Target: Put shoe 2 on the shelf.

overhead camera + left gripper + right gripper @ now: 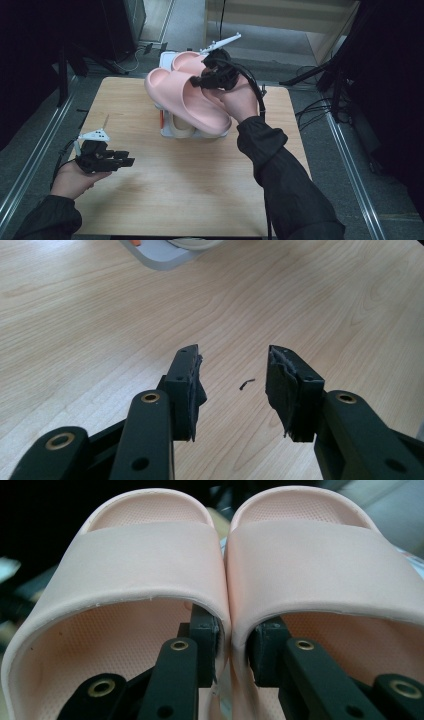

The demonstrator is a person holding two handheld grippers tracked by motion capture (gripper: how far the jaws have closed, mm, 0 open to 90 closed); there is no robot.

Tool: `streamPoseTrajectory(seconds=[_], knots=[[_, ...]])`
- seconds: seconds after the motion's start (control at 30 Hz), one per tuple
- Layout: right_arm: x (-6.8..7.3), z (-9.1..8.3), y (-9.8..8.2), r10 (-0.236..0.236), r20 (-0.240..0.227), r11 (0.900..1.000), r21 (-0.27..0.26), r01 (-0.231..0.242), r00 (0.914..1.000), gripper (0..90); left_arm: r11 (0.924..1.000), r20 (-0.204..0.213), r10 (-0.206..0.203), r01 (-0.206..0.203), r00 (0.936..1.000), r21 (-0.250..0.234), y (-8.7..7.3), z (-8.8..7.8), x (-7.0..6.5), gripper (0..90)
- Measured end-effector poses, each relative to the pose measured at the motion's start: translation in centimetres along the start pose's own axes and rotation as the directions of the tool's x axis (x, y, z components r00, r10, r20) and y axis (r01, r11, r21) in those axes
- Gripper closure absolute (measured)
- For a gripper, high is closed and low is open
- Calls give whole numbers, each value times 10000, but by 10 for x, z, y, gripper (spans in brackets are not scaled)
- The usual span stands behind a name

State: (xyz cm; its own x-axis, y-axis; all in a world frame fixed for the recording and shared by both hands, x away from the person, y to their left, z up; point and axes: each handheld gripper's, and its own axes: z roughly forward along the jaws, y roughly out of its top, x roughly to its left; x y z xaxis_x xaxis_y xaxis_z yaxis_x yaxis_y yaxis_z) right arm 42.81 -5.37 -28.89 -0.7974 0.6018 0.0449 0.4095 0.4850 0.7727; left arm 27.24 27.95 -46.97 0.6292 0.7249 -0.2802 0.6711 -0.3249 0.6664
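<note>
We pinch the pink slippers (225, 580) together in our right gripper (232, 650) while our left gripper (235, 385) gapes empty over the table (100, 315).

Light wood table (190, 195), pale grey rack (167, 131) at far middle.
Rack sits directly on the tabletop and holds cream slippers (181, 129); a tiny dark scrap (246, 384) lies on the bare wood near the front left.

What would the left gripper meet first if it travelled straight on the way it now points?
Probably the bare wooden table: the left gripper has open fingers angled down at the tabletop, with just a tiny dark fleck ahead. The grey tray lies farther off to one side.
</note>
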Motion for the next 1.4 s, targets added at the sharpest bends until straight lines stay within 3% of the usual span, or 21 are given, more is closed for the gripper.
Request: streamPoseTrajectory(seconds=[0.07, 0.13, 0.3, 0.47, 0.53, 0.6, 0.63, 0.7, 0.87, 0.97, 1.1, 1.17, 1.27, 1.4], knots=[[-5, 2, 7, 617, 584, 9978, -266, -602, 9964, 763, 10000, 20, 81, -81, 10000, 49, 1, 1, -1, 565], [-9, 6, 14, 1106, 1151, 9931, -504, -1054, 9872, 764, 9999, 112, 130, -131, 9999, 102, 1, 2, -2, 565], [-15, 25, 26, 1998, 2406, 9786, -979, -1810, 9498, 762, 9998, 229, 200, -202, 9995, 88, 3, 5, -3, 565], [-13, 53, 34, 2549, 3493, 9669, -995, -2348, 9017, 761, 9994, 310, 298, -303, 9991, 137, 4, 7, -4, 565], [-13, 64, 36, 2729, 3917, 9620, -1054, -2518, 8787, 761, 9995, 325, 295, -298, 9990, 106, 5, 8, -5, 565], [-14, 70, 38, 2946, 4172, 9556, -1188, -2698, 8597, 760, 9995, 355, 290, -294, 9989, 105, 6, 9, -6, 564], [-15, 73, 38, 3148, 4356, 9491, -1381, -2829, 8433, 760, 9995, 372, 296, -301, 9989, 113, 6, 10, -7, 565], [-19, 79, 38, 3305, 4600, 9437, -1446, -2977, 8242, 760, 9992, 438, 393, -396, 9983, 63, 7, 11, -9, 565], [-31, 92, 34, 4208, 4741, 9043, -1518, -3990, 7734, 758, 9978, 604, 601, -616, 9964, 228, 9, 17, -12, 565], [-34, 99, 32, 4485, 4739, 8897, -1555, -4293, 7578, 758, 9976, 671, 636, -652, 9957, 220, 10, 18, -12, 565], [-30, 107, 34, 4537, 4905, 8856, -1548, -4380, 7440, 756, 9977, 736, 653, -666, 9951, 154, 11, 17, -12, 565], [-29, 110, 35, 4534, 4903, 8854, -1521, -4392, 7443, 755, 9974, 754, 687, -701, 9948, 160, 11, 17, -11, 565], [-26, 112, 36, 4755, 4866, 8735, -1624, -4589, 7329, 756, 9976, 770, 658, -672, 9949, 170, 12, 18, -11, 565], [-27, 114, 36, 4782, 5034, 8711, -1678, -4615, 7196, 755, 9972, 798, 719, -733, 9942, 147, 12, 18, -11, 565]])
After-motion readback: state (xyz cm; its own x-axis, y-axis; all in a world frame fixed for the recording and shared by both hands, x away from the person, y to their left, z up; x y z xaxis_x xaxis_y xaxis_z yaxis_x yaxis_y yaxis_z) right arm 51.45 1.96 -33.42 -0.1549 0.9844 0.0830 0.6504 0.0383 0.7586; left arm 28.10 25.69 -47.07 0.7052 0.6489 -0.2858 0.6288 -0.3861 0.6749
